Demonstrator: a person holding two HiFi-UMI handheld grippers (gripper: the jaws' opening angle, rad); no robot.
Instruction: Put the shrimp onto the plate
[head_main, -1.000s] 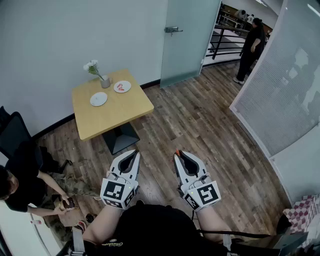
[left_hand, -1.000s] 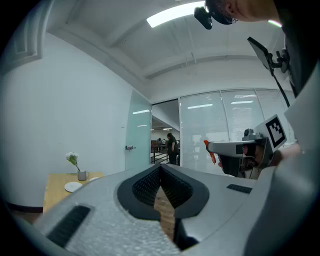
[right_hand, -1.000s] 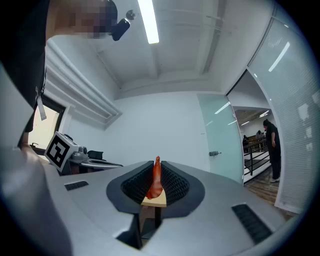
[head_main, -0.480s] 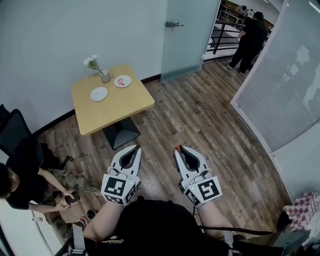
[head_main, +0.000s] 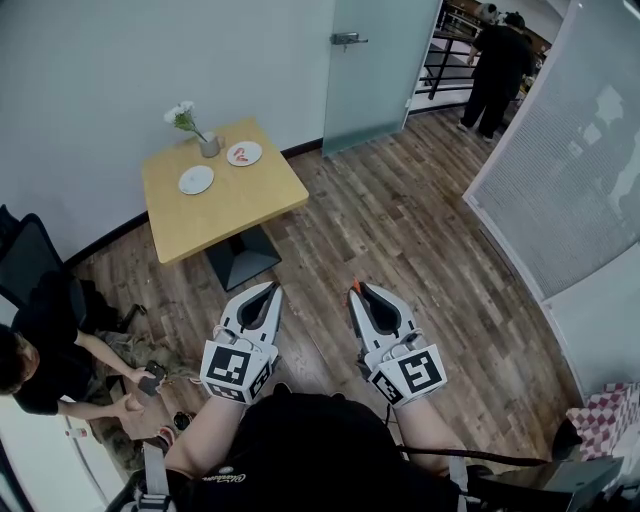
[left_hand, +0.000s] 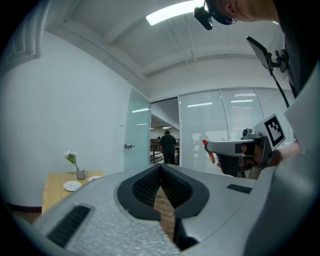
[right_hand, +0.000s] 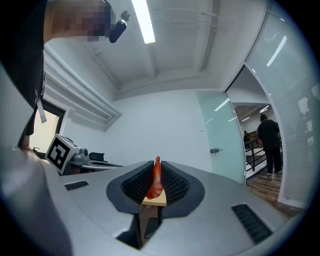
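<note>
A small wooden table (head_main: 232, 203) stands far ahead on the left, near the wall. On it are an empty white plate (head_main: 196, 180), a second plate (head_main: 244, 153) with red shrimp on it, and a vase with a flower (head_main: 208, 144). Both grippers hang low in front of me, well short of the table. My right gripper (head_main: 356, 293) is shut on an orange-red shrimp (right_hand: 156, 181) that sticks up between its pads. My left gripper (head_main: 271, 291) is shut with nothing in it. The left gripper view shows the table (left_hand: 59, 183) at far left and the right gripper (left_hand: 235, 150) beside it.
Wood floor lies between me and the table. A seated person (head_main: 40, 365) and a black chair (head_main: 25, 268) are at the lower left. A frosted glass door (head_main: 375, 70), a railing, and a standing person in black (head_main: 497, 62) are at the back right. A glass partition (head_main: 560, 160) runs along the right.
The view has shifted slightly, so the table sits a little further up and left. The standing person has moved toward the doorway. Both grippers hold the same pose.
</note>
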